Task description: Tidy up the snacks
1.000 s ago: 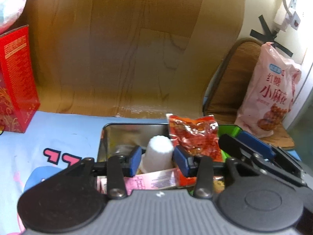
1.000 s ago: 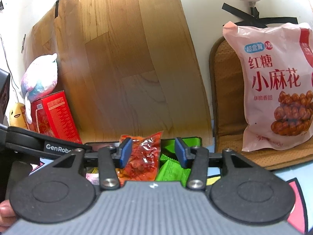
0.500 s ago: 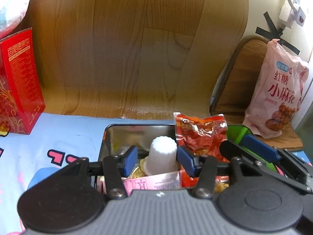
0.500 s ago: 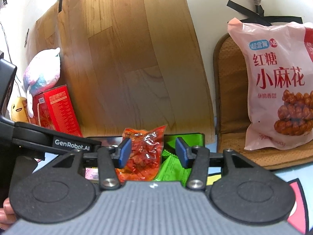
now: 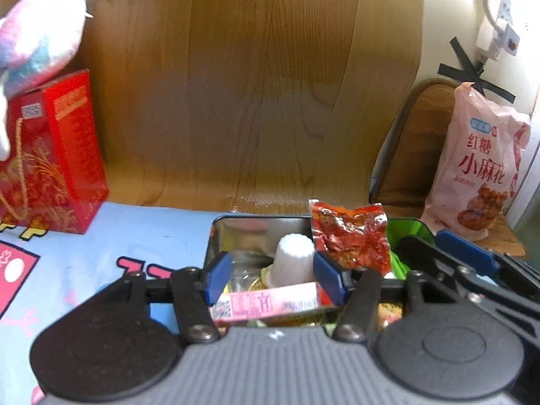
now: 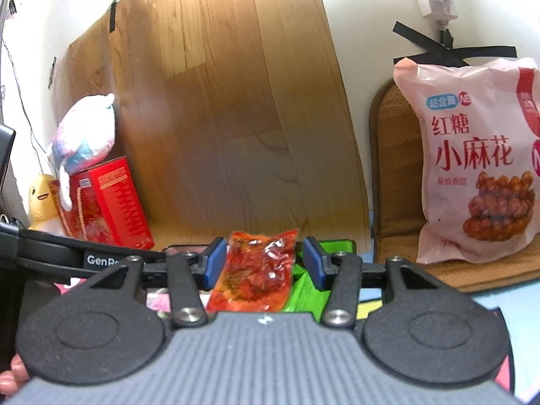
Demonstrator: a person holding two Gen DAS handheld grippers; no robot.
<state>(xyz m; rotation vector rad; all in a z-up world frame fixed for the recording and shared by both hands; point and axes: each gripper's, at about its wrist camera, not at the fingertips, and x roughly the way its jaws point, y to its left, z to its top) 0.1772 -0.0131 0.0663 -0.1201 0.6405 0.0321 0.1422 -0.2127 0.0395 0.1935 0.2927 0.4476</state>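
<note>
With both the left gripper (image 5: 273,278) and right gripper (image 6: 262,262) released, the red packet (image 6: 258,271) leans upright against the tin's (image 5: 216,239) back right corner beside the white cup (image 5: 293,260), and could topple out if nudged.

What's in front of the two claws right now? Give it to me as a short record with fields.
container: metal tin on the cartoon cloth
in tin: white cup, pink carton, green packets
left claw: open, around the white cup, contact unclear
right claw: open, on either side of the red snack packet, not gripping
packet pose: upright
background: big pink snack bag, red gift box, plush toy
</note>
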